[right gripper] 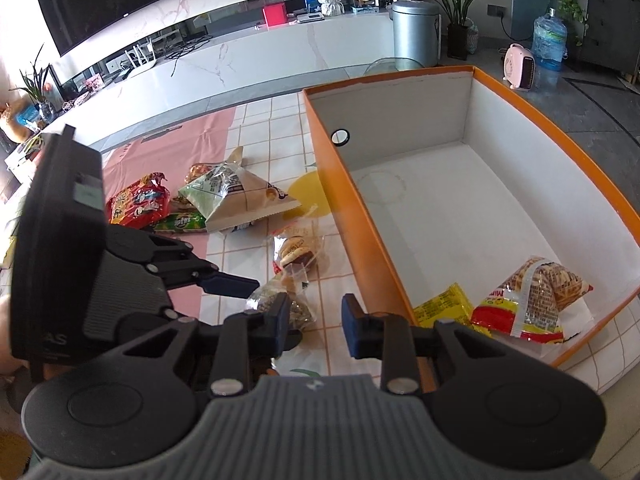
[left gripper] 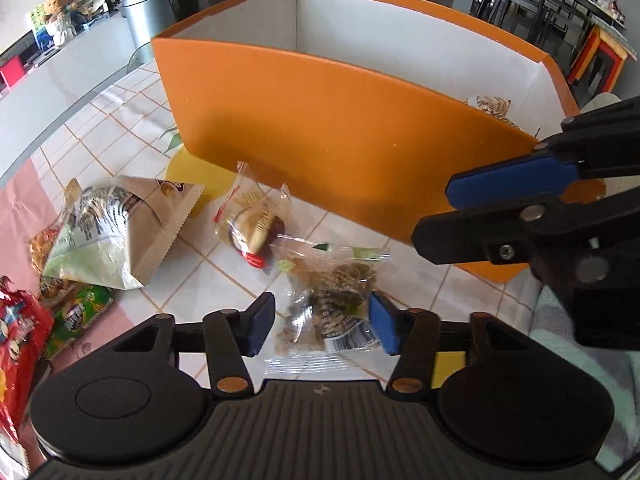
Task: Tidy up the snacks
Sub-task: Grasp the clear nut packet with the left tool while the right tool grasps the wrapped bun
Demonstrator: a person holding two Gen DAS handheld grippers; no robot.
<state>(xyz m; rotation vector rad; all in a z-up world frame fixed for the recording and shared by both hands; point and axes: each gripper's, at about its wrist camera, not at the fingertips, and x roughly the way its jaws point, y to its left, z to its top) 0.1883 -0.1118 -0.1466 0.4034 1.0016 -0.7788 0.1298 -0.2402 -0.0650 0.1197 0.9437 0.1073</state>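
Left wrist view
- Left gripper (left gripper: 322, 322): points down at the table; blue pads sit either side of a clear plastic packet of brown snack pieces (left gripper: 336, 300). The right pad touches the packet's edge, the left pad stands just clear, so the packet lies between the jaws, not yet clamped.
- Right gripper (left gripper: 436, 216): enters from the right, near the front wall of the box; its fingers lie close together with nothing between them.
- Orange cardboard box with white inside (left gripper: 320, 120): far side of the packets, open top.
- Clear wrapper with a round sandwich biscuit (left gripper: 252, 228): just beyond the brown-snack packet, touching it.
- Beige and green pyramid-shaped pouch (left gripper: 116, 232): left, lying on other packets.
- Red foil bag (left gripper: 16, 336) and green foil packet (left gripper: 76, 320): near left edge.
- Checked tablecloth (left gripper: 224, 280): white tiles, pink band on the left.

Right wrist view
- Right gripper (right gripper: 316, 328): jaws narrowed and empty, over the tablecloth (right gripper: 320, 284) beside the box's left wall.
- Left gripper (right gripper: 256, 292): to the left, fingertips at the brown-snack packet (right gripper: 298, 312).
- Box (right gripper: 360, 216): holds a yellow foil packet (right gripper: 440, 310) and a red-and-yellow noodle snack bag (right gripper: 532, 300) in its near right corner.
- Loose snacks: biscuit wrapper (right gripper: 296, 252), pouch (right gripper: 232, 196), red bag (right gripper: 138, 200), green packet (right gripper: 180, 222), all left of the box.
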